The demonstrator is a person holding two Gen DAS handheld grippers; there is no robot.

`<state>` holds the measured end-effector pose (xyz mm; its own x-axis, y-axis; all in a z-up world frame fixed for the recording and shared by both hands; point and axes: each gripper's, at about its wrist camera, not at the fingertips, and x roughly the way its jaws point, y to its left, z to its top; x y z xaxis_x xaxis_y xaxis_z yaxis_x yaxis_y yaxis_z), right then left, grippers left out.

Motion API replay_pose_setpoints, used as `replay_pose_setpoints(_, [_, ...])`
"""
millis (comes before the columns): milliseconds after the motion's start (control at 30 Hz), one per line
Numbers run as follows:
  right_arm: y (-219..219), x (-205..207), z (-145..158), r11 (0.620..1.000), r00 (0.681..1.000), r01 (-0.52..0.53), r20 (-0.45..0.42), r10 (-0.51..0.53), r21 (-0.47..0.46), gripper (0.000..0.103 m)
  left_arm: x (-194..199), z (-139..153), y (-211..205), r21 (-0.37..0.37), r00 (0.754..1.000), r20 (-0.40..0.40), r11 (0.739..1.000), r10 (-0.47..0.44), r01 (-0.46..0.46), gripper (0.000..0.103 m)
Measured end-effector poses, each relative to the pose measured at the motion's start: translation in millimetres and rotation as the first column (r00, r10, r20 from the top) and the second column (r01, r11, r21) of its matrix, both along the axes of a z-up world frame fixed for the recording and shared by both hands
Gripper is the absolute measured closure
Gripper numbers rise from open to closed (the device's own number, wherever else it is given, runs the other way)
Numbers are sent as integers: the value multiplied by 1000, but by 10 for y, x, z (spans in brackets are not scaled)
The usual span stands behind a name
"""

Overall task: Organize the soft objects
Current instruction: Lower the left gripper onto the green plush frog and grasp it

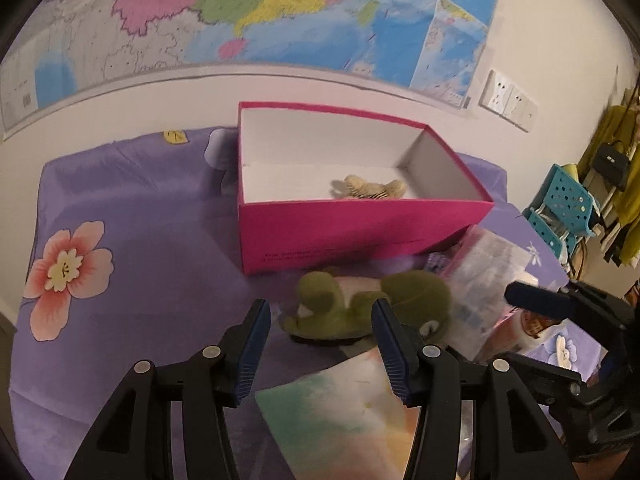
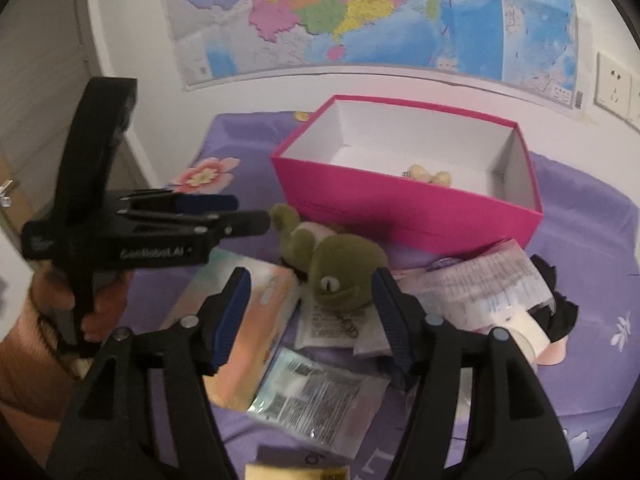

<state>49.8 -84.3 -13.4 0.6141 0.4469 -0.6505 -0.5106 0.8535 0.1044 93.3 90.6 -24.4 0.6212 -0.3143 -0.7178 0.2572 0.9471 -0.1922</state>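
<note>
A green plush chameleon (image 1: pixel 360 304) lies on the purple bedsheet (image 1: pixel 140 248), just in front of an open pink box (image 1: pixel 360 228). A small beige plush (image 1: pixel 370 189) rests inside the box. My left gripper (image 1: pixel 322 312) is open, and the chameleon's body lies just past its fingertips. My right gripper (image 2: pixel 311 280) is open too. The plush chameleon's head (image 2: pixel 344 276) sits between its blue pads (image 2: pixel 390 312) without being squeezed. From the right wrist view the left gripper (image 2: pixel 244 210) comes in from the left, held by a hand (image 2: pixel 100 316). The right gripper (image 1: pixel 532 302) shows at the right in the left wrist view.
A pastel carton (image 2: pixel 244 320) lies under the grippers, next to several clear plastic packets (image 2: pixel 316 400) and a crinkled bag (image 2: pixel 488 284). A black cloth (image 2: pixel 560 308) lies at the right. A wall map (image 1: pixel 280 20) hangs behind the bed, and a blue chair (image 1: pixel 564 208) stands at the right.
</note>
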Motion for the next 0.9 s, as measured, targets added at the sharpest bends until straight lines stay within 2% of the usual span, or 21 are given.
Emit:
replay_pose_setpoints(100, [131,-39,0,999,998,-15,52,17,-48,39,22,-37,4,-5,1000,-4,1000,-13,13,49])
replay_pose_setpoints(167, [178,-33,-7,998,998,-16,57,20,-60,39,38,-48,0,-8,1000,0,1000,-23,23,49])
replay_pose_setpoints(300, [264,106,-95,998,1000,3,14,-3,-58,39,113,-77,12,-10,1000,-7,1000,-30,30,49])
replay_pose_setpoints(533, [325,408,-289,989,995,92,-37,-97,-113,39,244,-186,-4,-4,997,-45,998,-59,59,49])
replay_pose_setpoints(600, [333,439,-323,984,993,113,-28,-118,-139,36,272,-222,-9,-9,996,-58,998,-67,67,50])
replay_pose_setpoints(667, [332,468,-347,982,991,123,-39,-130,-144,31,293,-237,-4,-19,995,-64,997,-75,74,50])
replay_pose_setpoints(900, [385,537,-404,975,989,122,-56,-135,-185,29,350,-246,-10,-35,991,-72,993,-111,108,51])
